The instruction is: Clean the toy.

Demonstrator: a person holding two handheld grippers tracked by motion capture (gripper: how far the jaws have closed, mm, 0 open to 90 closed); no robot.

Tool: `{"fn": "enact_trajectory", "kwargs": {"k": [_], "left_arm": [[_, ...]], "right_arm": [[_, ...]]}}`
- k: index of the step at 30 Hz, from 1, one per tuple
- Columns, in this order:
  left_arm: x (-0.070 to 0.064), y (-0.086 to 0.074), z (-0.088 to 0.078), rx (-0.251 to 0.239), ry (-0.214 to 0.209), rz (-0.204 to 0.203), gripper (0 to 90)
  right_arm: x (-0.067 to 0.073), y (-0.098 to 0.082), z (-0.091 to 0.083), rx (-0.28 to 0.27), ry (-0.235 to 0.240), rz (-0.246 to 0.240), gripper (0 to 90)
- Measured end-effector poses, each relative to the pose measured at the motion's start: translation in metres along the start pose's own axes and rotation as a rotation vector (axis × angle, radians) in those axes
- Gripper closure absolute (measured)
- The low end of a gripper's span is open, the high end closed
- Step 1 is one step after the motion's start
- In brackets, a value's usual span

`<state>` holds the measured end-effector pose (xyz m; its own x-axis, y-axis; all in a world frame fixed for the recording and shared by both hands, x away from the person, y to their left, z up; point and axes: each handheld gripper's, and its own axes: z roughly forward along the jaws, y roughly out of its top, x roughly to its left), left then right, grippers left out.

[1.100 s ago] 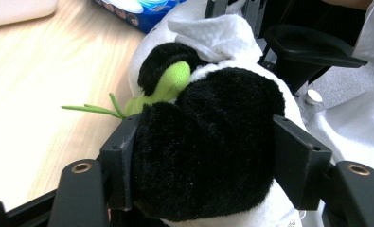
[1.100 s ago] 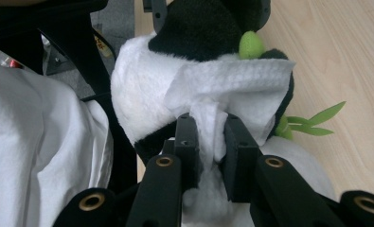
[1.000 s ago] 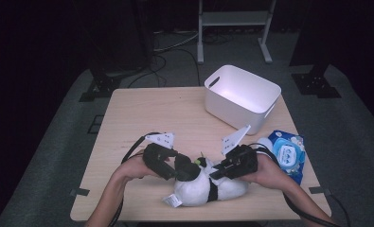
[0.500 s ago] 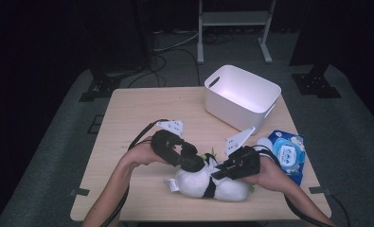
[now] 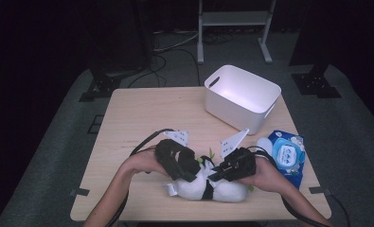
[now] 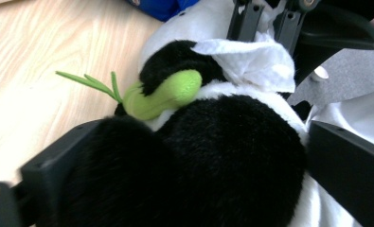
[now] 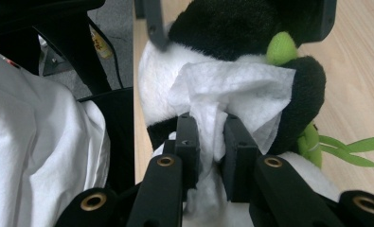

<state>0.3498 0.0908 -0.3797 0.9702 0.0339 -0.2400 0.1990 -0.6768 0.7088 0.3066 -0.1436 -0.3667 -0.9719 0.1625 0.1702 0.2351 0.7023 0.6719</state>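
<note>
White wipe [image 7: 232, 90] pinched in right tongs [image 7: 212, 137]; left tongs [image 6: 184, 165] clamp panda [image 5: 208, 187] near table [image 5: 142, 118] edge.

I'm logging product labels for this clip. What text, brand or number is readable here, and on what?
No text is readable.
Blue wipes packet: white oval label with print, too small and blurred to read.
White plastic bin, black-and-white plush panda, white wipe: no print visible.
</note>
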Motion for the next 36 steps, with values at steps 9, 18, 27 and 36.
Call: {"fn": "enact_trajectory", "kwargs": {"k": [9,18,27,36], "left_arm": [[-0.003,-0.001,0.004,-0.016,0.004,0.018,21.4],[0.001,0.003,-0.009,-0.069,0.069,0.098,40.0],[0.015,0.006,-0.021,-0.064,0.154,0.142,42.1],[0.012,-0.005,-0.021,-0.078,0.142,0.163,39.2]], "right_arm": [[-0.002,-0.001,-0.002,-0.008,-0.008,0.009,77.8],[-0.013,0.004,-0.012,-0.013,-0.052,0.023,77.6],[-0.027,0.017,-0.011,-0.014,-0.111,0.028,77.5],[-0.046,0.030,-0.016,-0.043,-0.128,0.058,77.5]]}}
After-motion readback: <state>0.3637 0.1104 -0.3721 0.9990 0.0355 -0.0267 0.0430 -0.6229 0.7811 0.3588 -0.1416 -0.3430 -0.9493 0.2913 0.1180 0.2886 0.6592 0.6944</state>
